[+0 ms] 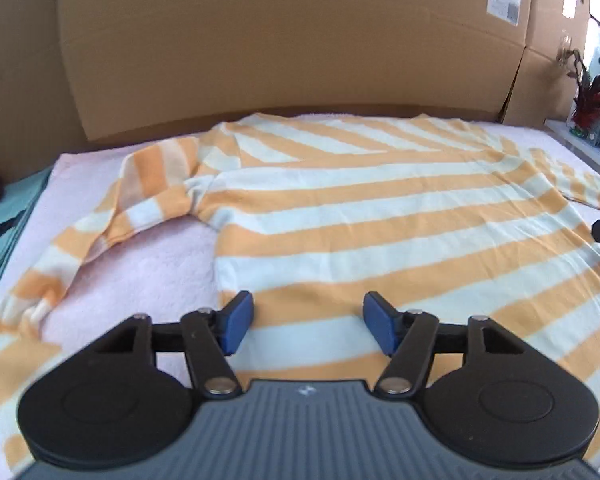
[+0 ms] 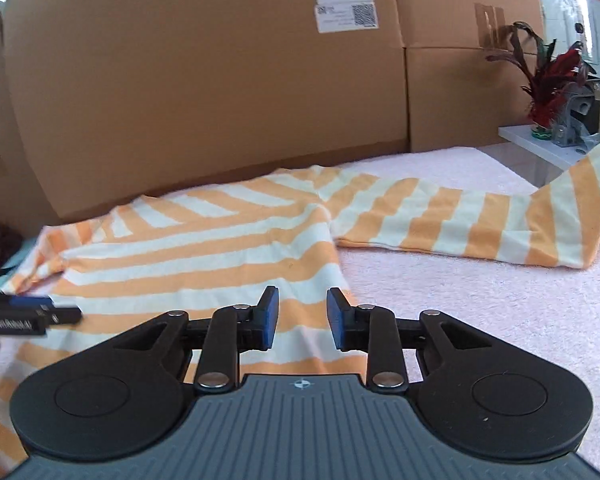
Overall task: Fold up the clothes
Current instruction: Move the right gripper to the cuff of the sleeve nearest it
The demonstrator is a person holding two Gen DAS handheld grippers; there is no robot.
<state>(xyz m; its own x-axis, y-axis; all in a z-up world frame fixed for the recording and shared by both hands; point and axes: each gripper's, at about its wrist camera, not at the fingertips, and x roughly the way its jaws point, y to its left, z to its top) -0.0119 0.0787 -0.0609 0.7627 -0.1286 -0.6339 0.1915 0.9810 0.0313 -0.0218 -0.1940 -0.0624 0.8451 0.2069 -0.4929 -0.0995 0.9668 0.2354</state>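
Observation:
An orange-and-cream striped long-sleeved shirt (image 1: 380, 220) lies spread flat on a pink towel (image 1: 152, 264). In the left wrist view its left sleeve (image 1: 140, 196) is bent and crumpled toward the near left. My left gripper (image 1: 308, 324) hovers open over the shirt's body near its left side edge, with nothing pinched between the blue pads. In the right wrist view my right gripper (image 2: 302, 318) stands open with a narrower gap, just above the right side edge of the shirt (image 2: 200, 248). The right sleeve (image 2: 480, 220) stretches out to the right, its cuff end raised.
Tall cardboard boxes (image 2: 200, 80) wall off the back of the towel (image 2: 480, 320). A red-leaved plant (image 2: 548, 76) and clutter sit on a white shelf (image 2: 540, 144) at the back right. Teal cloth (image 1: 4, 216) lies beyond the towel's left edge.

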